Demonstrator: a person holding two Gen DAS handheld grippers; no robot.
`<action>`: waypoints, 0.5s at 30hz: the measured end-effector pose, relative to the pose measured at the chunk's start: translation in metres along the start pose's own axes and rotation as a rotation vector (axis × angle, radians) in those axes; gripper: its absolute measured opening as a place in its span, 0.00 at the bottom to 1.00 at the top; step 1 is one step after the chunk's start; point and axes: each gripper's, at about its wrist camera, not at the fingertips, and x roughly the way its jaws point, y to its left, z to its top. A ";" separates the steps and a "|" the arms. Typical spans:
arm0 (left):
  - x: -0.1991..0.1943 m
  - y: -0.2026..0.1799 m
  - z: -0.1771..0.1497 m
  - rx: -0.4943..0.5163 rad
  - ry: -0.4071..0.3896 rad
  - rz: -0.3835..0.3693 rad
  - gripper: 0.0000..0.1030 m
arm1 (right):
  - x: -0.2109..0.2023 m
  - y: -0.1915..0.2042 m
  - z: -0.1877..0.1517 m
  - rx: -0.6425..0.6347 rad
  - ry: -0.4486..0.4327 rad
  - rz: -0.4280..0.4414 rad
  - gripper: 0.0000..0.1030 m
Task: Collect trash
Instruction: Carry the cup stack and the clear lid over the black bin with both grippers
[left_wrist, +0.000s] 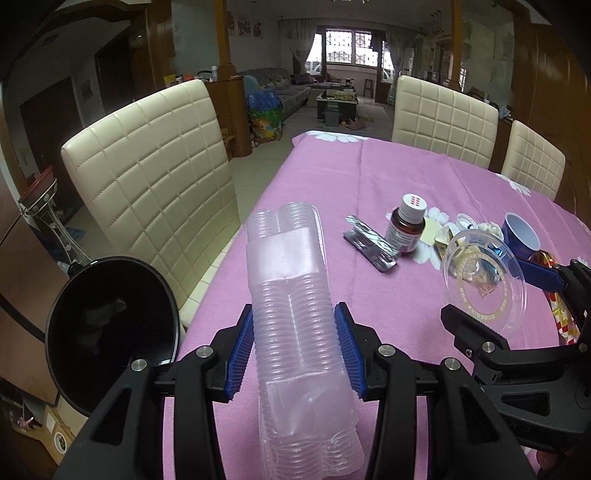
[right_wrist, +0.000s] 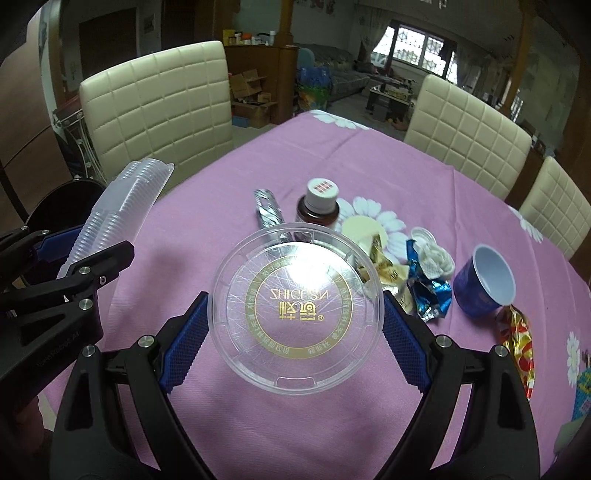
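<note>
My left gripper is shut on a clear ribbed plastic tray, held above the pink tablecloth; it also shows in the right wrist view. My right gripper is shut on a round clear plastic lid with gold lettering, also seen in the left wrist view. On the table lie a brown medicine bottle, a foil blister pack, crumpled wrappers, a blue cup on its side and a red-gold wrapper.
The table has a pink floral cloth. Cream padded chairs stand at the left and at the far right. A black round bin sits beside the table's left edge.
</note>
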 end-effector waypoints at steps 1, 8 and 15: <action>-0.002 0.004 0.000 -0.005 -0.005 0.005 0.41 | -0.001 0.004 0.002 -0.007 -0.004 0.004 0.85; -0.015 0.024 -0.001 -0.016 -0.046 0.050 0.42 | -0.004 0.025 0.017 -0.076 -0.031 0.038 0.85; -0.020 0.053 -0.002 -0.059 -0.053 0.102 0.42 | 0.000 0.050 0.031 -0.139 -0.046 0.081 0.85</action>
